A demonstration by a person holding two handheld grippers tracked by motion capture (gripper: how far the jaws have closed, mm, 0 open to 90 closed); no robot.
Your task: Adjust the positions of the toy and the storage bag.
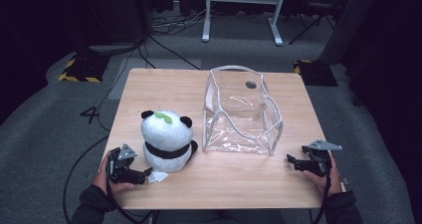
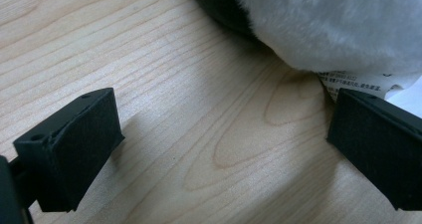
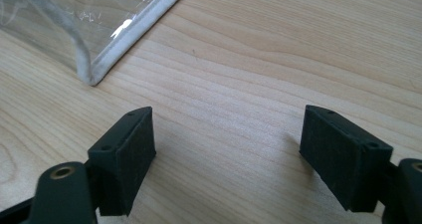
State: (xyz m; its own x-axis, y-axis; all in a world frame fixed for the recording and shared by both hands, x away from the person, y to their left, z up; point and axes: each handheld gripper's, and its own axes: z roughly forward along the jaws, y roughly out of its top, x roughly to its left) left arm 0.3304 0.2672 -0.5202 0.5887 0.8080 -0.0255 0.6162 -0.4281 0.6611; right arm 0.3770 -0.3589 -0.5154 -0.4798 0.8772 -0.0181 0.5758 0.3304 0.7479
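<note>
Panda plush sits on the near-left part of the wooden desk, its white label lying on the wood at its base. Just beside it, the left gripper rests low with its fingers spread, one by the label. At the near right, the right gripper has fingers spread over bare wood. Farther back stands a clear plastic bag, open-topped.
</note>
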